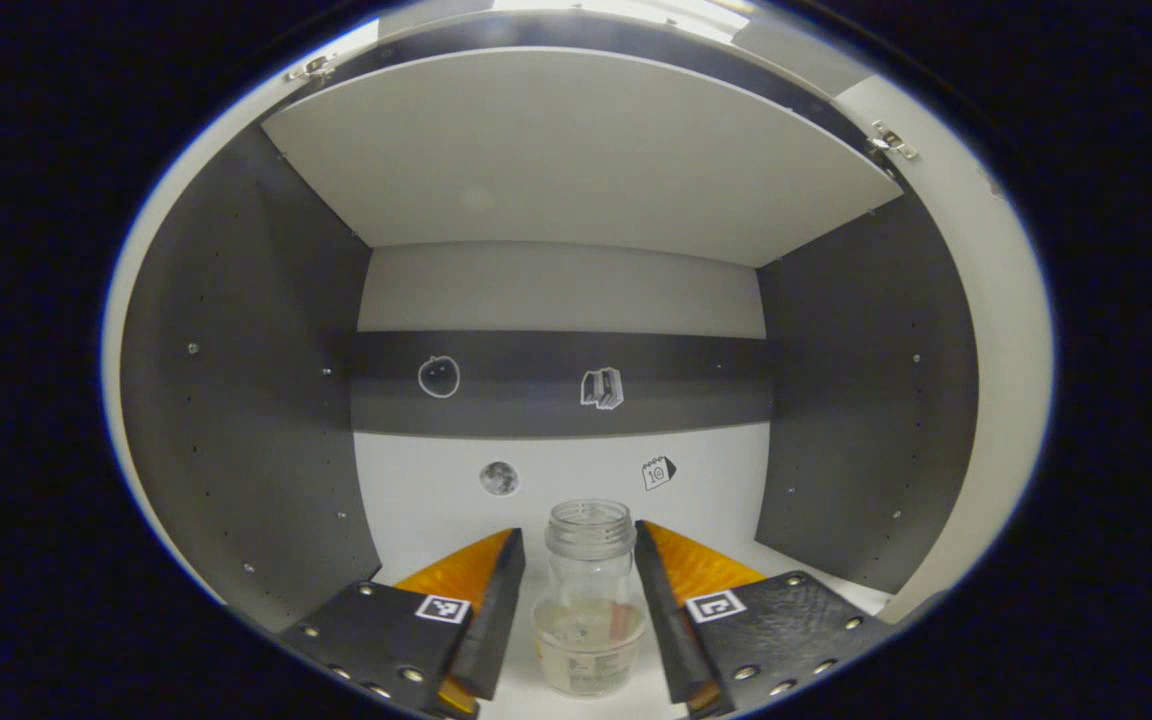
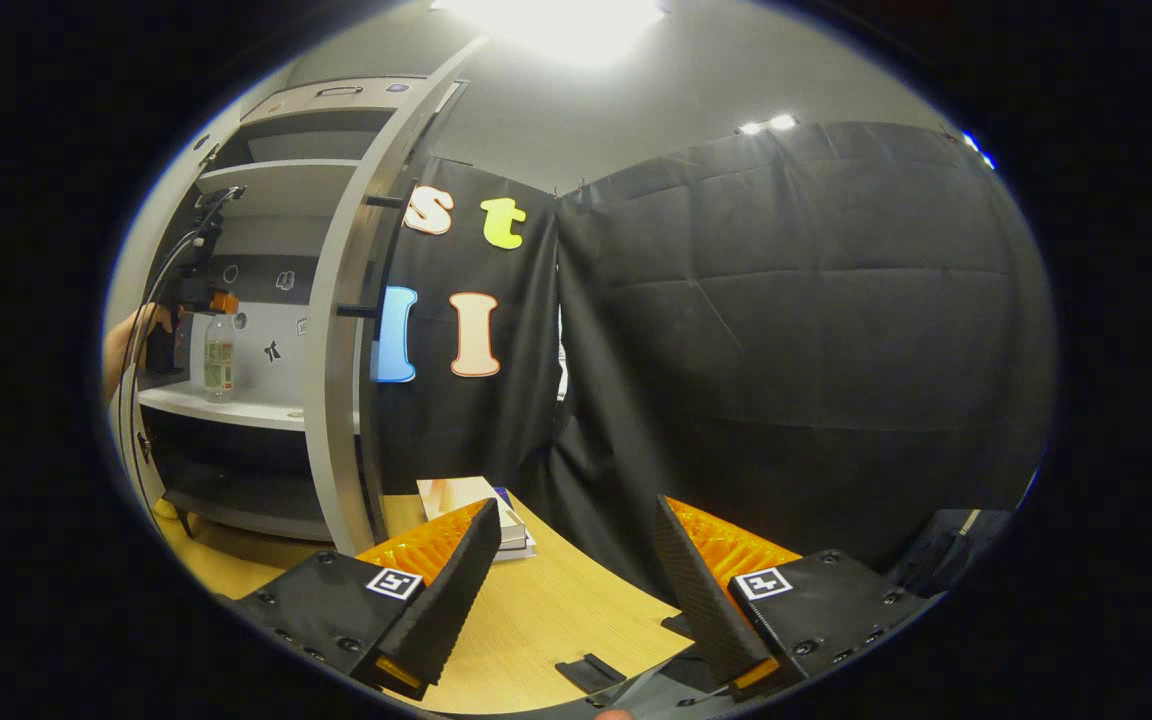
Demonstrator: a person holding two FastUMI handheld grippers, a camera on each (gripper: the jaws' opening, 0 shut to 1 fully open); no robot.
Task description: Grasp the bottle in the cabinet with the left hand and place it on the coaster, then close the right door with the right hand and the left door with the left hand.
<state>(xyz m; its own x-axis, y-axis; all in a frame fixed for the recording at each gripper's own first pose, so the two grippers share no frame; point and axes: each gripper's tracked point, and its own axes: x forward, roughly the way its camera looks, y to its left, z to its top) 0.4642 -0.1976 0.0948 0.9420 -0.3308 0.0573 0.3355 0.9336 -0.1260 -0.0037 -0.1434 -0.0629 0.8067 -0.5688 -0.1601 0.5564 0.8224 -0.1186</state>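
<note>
A clear uncapped bottle (image 1: 589, 600) with a little liquid and a label stands upright on the white cabinet shelf (image 1: 416, 540). My left gripper (image 1: 578, 537) is open, one finger on each side of the bottle with narrow gaps showing. In the right gripper view the same bottle (image 2: 219, 360) stands on the shelf at the far left, with the left gripper (image 2: 198, 300) and the hand (image 2: 131, 335) holding it at its neck. My right gripper (image 2: 573, 515) is open and holds nothing above the wooden table (image 2: 556, 610).
The cabinet's dark side walls (image 1: 236, 400) and an upper shelf (image 1: 576, 150) close in around the bottle. The open right door (image 2: 336, 350) stands edge-on with black handles. A stack of books (image 2: 476, 505) and a small black flat piece (image 2: 591, 670) lie on the table.
</note>
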